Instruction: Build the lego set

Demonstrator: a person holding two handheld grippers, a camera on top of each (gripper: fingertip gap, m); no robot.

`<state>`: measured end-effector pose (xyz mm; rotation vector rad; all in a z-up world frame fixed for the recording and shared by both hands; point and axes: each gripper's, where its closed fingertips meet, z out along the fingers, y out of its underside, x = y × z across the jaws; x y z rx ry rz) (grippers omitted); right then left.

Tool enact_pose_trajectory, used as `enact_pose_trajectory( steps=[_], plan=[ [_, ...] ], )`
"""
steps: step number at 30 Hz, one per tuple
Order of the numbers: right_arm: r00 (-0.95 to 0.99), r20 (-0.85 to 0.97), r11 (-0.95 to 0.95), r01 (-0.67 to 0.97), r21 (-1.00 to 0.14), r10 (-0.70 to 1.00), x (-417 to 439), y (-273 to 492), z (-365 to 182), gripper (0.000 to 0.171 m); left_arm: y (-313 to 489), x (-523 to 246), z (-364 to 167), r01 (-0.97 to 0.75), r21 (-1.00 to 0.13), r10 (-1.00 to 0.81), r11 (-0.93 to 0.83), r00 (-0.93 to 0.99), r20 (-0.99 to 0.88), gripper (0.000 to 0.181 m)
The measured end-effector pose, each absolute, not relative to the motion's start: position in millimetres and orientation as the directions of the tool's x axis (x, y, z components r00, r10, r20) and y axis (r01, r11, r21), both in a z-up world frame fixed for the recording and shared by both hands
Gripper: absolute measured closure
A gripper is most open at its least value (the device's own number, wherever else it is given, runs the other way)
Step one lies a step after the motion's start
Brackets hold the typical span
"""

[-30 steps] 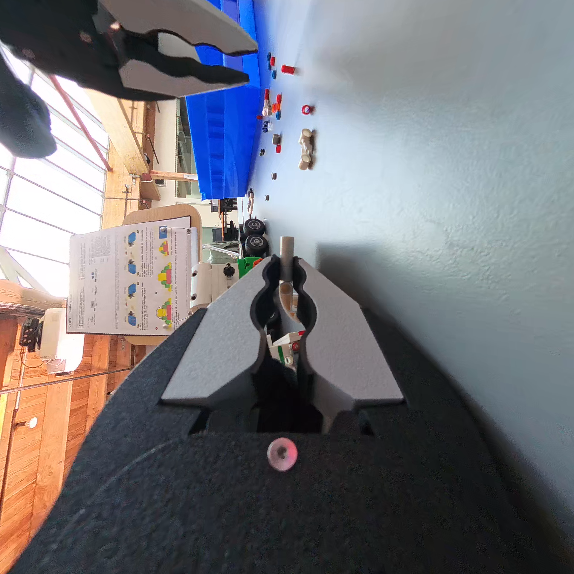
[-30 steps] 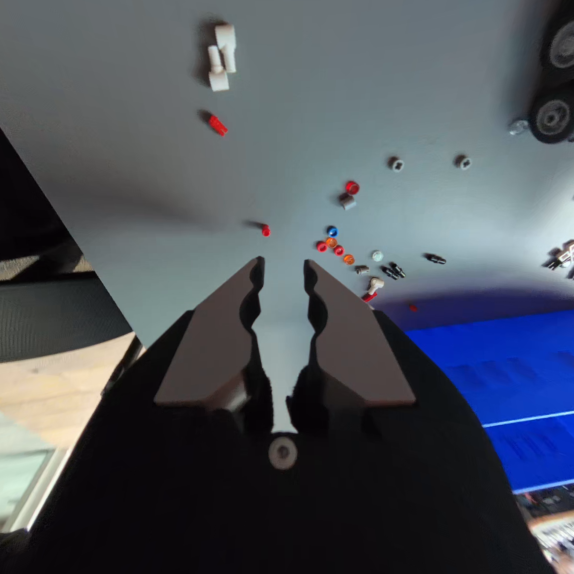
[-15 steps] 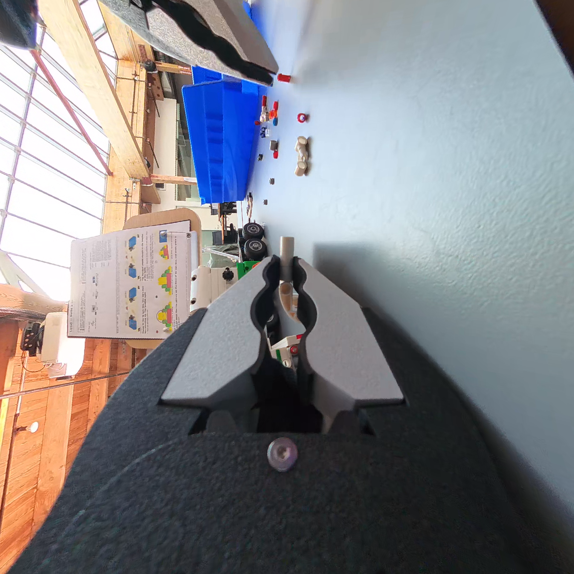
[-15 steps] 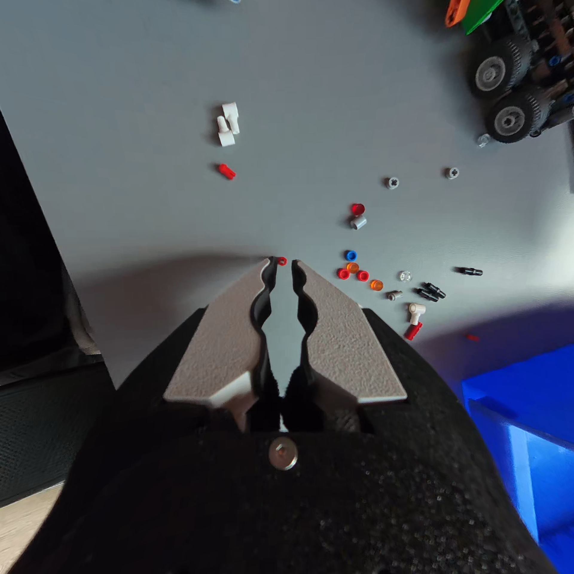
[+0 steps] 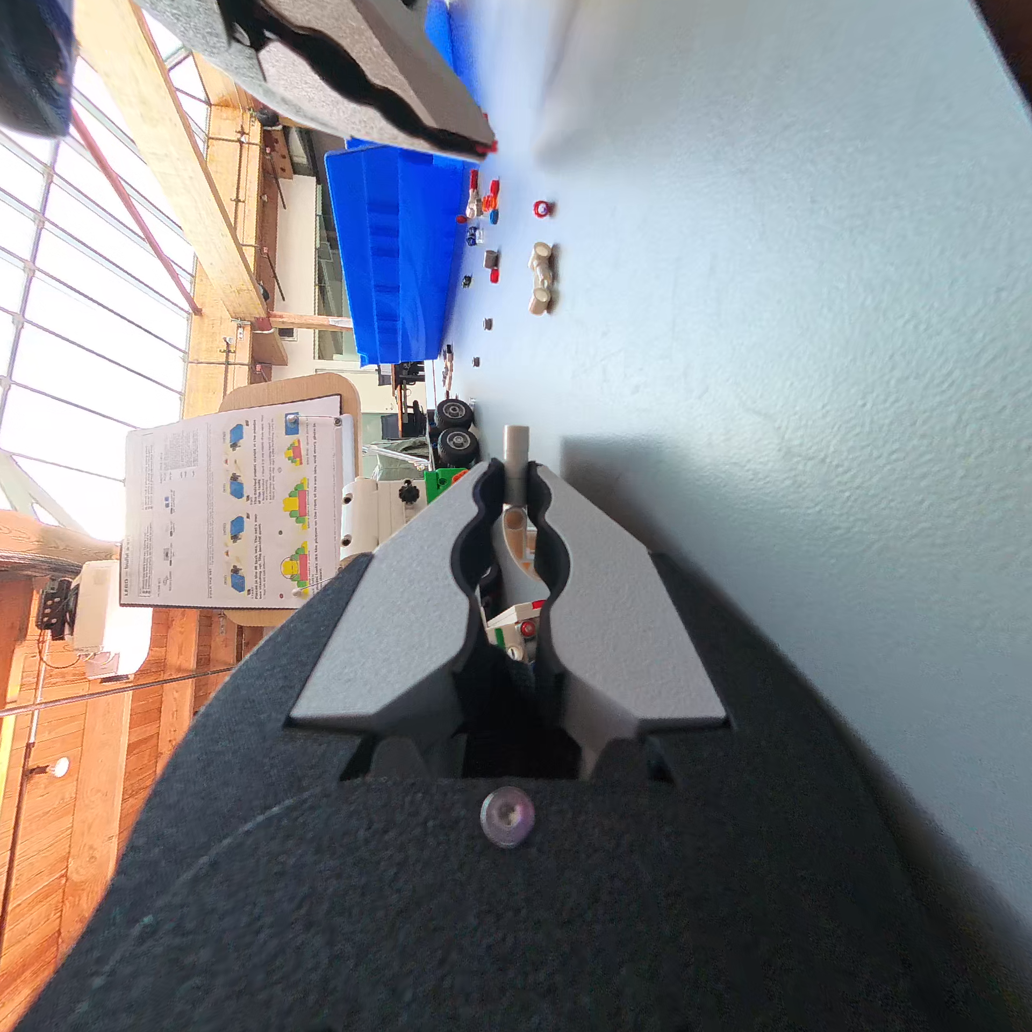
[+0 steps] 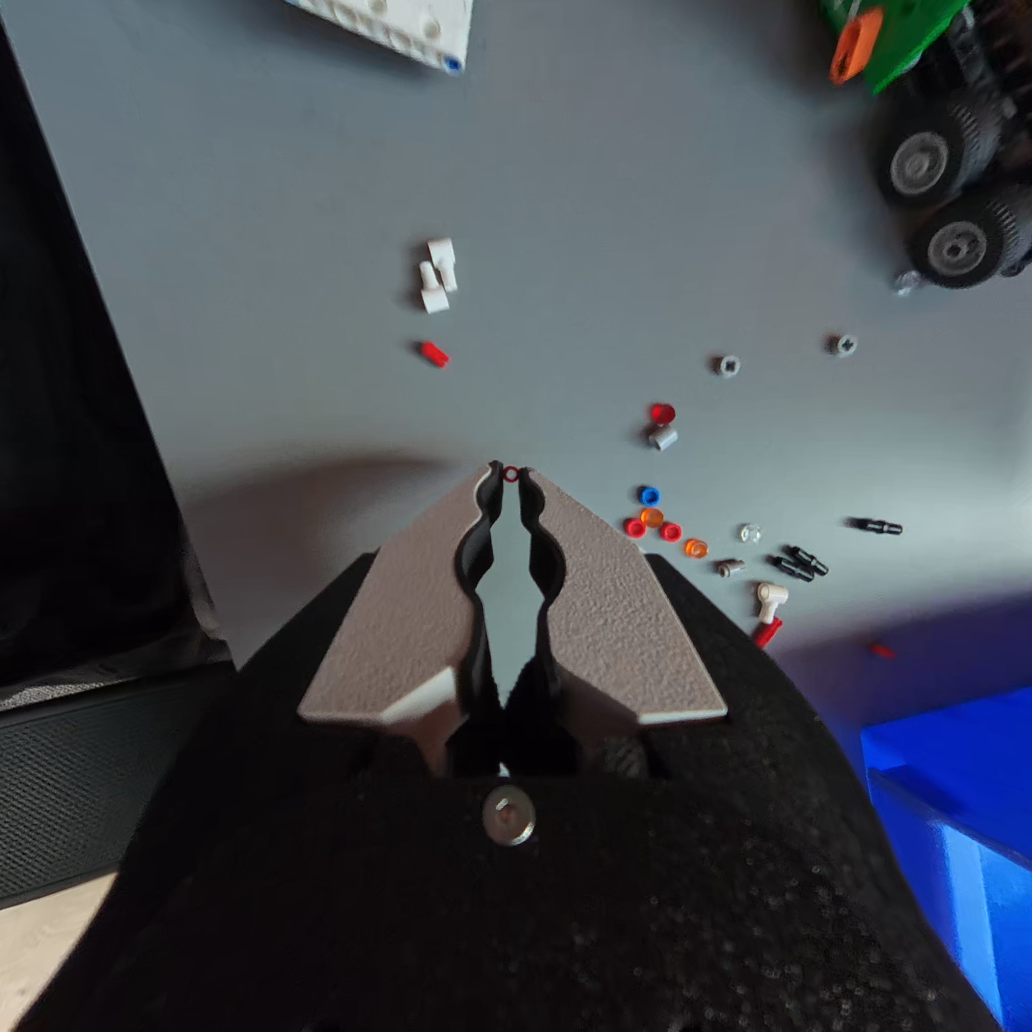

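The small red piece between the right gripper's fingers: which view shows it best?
The right wrist view: the small red piece sits pinched at the tips of the right gripper, seen end-on as a ring. The left wrist view shows only a red speck at those tips.

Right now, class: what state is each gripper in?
Left gripper: shut on a grey pin.
Right gripper: shut on a small red ring piece at its fingertips.

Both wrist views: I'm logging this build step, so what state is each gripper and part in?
left gripper: shut on grey pin.
grey pin: clamped, tip sticking out past the fingertips.
right gripper: shut on small red piece.
small red piece: pinched at the fingertips.
two white connectors: loose on the table.
wheeled truck: partly built.
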<state>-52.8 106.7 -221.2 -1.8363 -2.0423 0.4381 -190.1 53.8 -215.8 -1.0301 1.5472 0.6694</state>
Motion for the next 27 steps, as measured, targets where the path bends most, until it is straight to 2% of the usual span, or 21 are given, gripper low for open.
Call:
enact_pose_trajectory(
  steps=[6,9,13,27],
  plan=[
    [-0.135,-0.113,0.019,0.719,-0.694,0.984,-126,53,-170,0.167,51,-186,-210,-0.868,-0.113,-0.230,0.483,-0.002,-0.973,0.176],
    [-0.173,-0.084,0.067,0.714,-0.697,0.981,-159,34,-173,0.167,50,-185,-211,-0.864,-0.109,-0.226,0.492,-0.005,-0.974,0.176],
    [-0.224,0.022,0.187,0.752,-0.632,0.974,-181,28,-190,0.168,50,-185,-213,-0.865,-0.109,-0.231,0.490,-0.009,-0.973,0.176],
    [-0.227,-0.044,0.163,0.809,-0.565,0.973,-181,35,-207,0.168,51,-186,-212,-0.871,-0.060,-0.193,0.488,-0.041,-0.980,0.176]
  ],
)
